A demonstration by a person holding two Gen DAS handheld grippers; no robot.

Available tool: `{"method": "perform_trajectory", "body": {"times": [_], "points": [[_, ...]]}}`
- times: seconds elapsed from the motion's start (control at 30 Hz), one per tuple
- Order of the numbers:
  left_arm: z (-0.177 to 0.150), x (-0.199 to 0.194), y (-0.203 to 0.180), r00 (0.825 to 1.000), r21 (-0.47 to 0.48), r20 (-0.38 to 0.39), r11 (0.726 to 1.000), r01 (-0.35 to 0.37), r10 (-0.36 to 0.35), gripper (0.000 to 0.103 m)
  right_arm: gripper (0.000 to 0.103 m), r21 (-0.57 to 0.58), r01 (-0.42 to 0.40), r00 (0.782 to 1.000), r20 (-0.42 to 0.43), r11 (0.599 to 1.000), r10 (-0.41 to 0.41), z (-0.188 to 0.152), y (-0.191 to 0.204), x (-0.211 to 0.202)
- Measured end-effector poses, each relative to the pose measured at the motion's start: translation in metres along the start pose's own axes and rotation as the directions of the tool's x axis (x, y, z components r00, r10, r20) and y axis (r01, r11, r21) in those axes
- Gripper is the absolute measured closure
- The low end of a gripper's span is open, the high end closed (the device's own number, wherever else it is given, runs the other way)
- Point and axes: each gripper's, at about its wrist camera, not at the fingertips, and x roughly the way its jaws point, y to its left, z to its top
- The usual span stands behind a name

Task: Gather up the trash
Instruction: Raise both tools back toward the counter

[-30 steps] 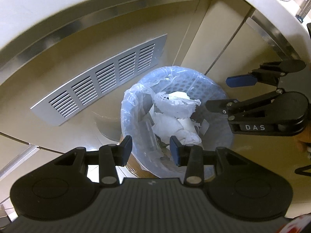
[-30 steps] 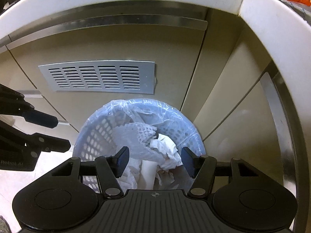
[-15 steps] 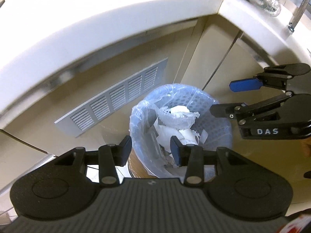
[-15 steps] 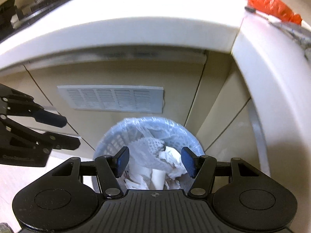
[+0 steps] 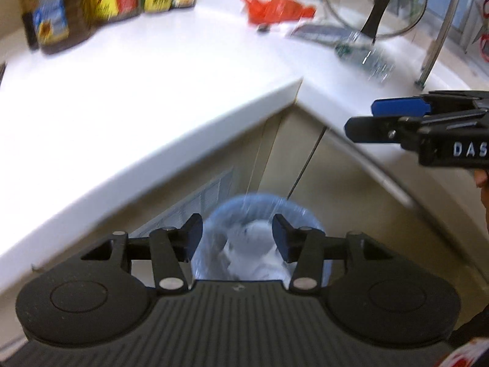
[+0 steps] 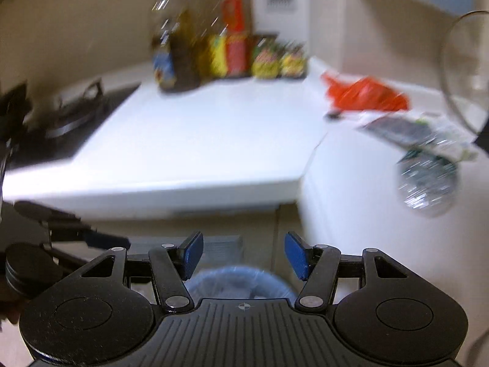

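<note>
Your left gripper has its jaws opening, nothing between the pads. Your right gripper stands with fingers apart and holds nothing. Below both, on the floor against the cabinet, sits the trash bin, lined in blue plastic and filled with white paper. Above it runs the white countertop. Farther on it lie a crumpled clear wrapper and a red plastic bag. Bottles line the far wall.
</note>
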Motion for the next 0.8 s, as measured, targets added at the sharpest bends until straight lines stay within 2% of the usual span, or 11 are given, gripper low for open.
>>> {"method": "perform_trajectory", "body": {"times": [0.23, 0.47, 0.63, 0.8], "points": [[0.045, -0.001, -0.016, 0.997, 0.054, 0.077, 0.998, 0.021, -0.025, 0.051, 0.042, 0.151, 0.106, 0.988, 0.095, 0.983, -0.121, 0.024, -0.049, -0.035], [0.089, 0.011, -0.034, 0.992, 0.124, 0.119, 0.992, 0.014, -0.029, 0.041, 0.038, 0.254, 0.199, 0.965, 0.117, 0.946, -0.234, 0.03, -0.108, -0.051], [0.122, 0.027, -0.041, 0.99, 0.171, 0.135, 0.985, 0.003, -0.027, 0.036, 0.038, 0.272, 0.222, 0.959, 0.116, 0.936, -0.261, 0.038, -0.14, -0.049], [0.154, 0.046, -0.046, 0.989, 0.213, 0.147, 0.977, -0.006, -0.026, 0.035, 0.038, 0.231, 0.205, 0.967, 0.104, 0.951, -0.234, 0.058, -0.163, -0.03]]}}
